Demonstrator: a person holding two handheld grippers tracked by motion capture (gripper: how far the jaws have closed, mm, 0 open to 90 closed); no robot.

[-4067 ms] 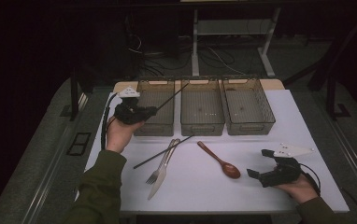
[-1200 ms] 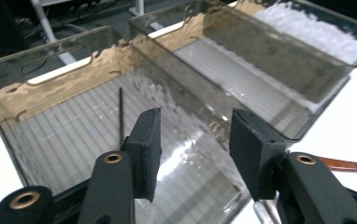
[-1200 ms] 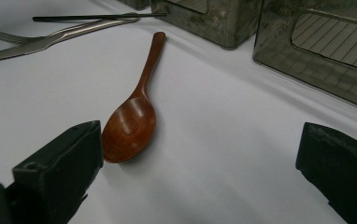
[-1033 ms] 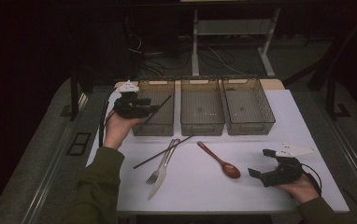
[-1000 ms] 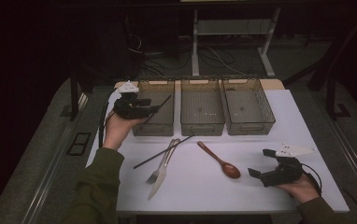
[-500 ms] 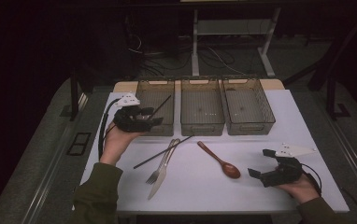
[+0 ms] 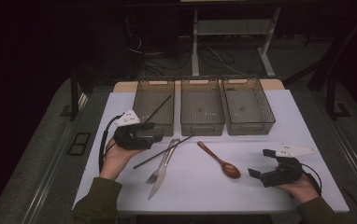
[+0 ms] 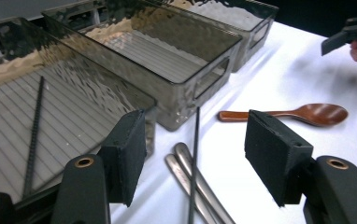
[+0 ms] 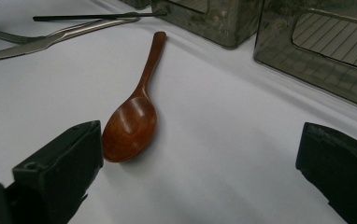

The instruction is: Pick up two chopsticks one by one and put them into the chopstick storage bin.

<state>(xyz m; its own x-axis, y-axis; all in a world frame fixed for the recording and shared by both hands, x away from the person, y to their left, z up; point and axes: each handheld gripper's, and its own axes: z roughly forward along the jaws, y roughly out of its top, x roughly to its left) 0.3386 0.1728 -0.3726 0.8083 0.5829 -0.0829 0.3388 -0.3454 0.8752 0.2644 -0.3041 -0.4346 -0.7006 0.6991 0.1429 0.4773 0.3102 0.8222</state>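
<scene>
My left gripper [image 7: 156, 132] [image 8: 200, 158] stands open at the near end of the left bin [image 7: 141, 100], holding nothing. A black chopstick [image 7: 158, 108] [image 8: 34, 126] leans inside that bin. A second chopstick [image 7: 163, 151] [image 8: 195, 154] lies on the white table between my left jaws, across a fork [image 7: 161, 162] and a knife [image 7: 160, 176]. A brown wooden spoon [image 7: 219, 160] [image 9: 134, 116] lies mid-table, its bowl just ahead of my right gripper [image 7: 259, 163] [image 9: 200, 158], which is open and empty.
The middle bin [image 7: 202, 125] and the right bin [image 7: 265, 112] hold nothing I can see. The three bins line the far side of the table [image 7: 307, 135]. Dark floor, cables and desk legs lie beyond.
The left gripper let go of the chopstick, which now rests in the left bin, and drew back toward the person. The right gripper has stayed put.
</scene>
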